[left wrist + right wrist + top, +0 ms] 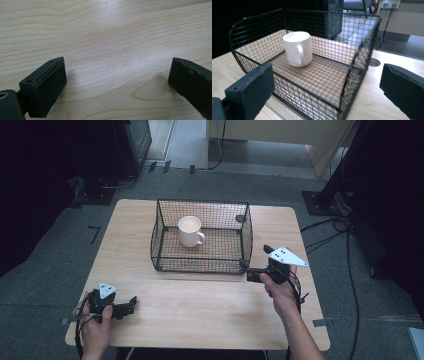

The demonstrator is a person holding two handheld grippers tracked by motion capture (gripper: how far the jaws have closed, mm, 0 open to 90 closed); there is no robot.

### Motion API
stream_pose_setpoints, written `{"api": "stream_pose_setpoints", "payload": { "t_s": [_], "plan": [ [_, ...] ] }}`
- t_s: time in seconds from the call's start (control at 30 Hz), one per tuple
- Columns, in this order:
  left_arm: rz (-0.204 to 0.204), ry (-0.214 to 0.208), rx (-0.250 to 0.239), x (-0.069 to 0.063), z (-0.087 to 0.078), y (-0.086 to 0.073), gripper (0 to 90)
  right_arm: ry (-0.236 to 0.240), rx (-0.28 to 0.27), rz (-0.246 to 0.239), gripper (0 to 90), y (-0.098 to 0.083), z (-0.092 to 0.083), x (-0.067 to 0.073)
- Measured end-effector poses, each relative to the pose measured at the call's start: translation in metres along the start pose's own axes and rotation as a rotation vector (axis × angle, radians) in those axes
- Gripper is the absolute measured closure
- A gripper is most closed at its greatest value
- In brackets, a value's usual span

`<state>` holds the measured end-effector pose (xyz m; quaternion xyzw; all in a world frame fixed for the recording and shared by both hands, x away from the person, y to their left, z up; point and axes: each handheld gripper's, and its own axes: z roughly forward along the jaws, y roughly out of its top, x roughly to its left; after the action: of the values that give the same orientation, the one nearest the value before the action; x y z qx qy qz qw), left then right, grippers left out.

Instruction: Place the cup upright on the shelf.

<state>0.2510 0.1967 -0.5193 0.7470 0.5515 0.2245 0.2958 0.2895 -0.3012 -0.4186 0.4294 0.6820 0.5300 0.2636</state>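
A white mug (190,231) stands upright in a black wire basket (160,227) at the middle of the wooden table (200,305). My right gripper (248,270) is open just off the basket's near right corner, jaws pointing toward it. In the right gripper view the mug (297,48) sits at the far left of the basket (352,75), handle facing the camera, and the gripper (325,90) holds nothing. My left gripper (133,303) rests low at the table's near left, open and empty; in the left gripper view (116,85) bare wood lies between its jaws.
A round cable hole (240,218) in the table shows behind the basket's right side. Cables (325,237) and stand bases (320,202) lie on the floor right of the table. Bare wood stretches between the two grippers.
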Motion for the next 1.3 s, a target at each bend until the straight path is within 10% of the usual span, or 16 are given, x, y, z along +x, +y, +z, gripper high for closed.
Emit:
{"api": "stream_pose_setpoints", "payload": {
  "t_s": [1.3],
  "plan": [
    [0.001, 0.0, 0.001, 0.0, 0.0, 0.0, 2.1, -0.187, 0.162, 0.123, 0.0, -0.095, -0.05, -0.059]
  ]
}}
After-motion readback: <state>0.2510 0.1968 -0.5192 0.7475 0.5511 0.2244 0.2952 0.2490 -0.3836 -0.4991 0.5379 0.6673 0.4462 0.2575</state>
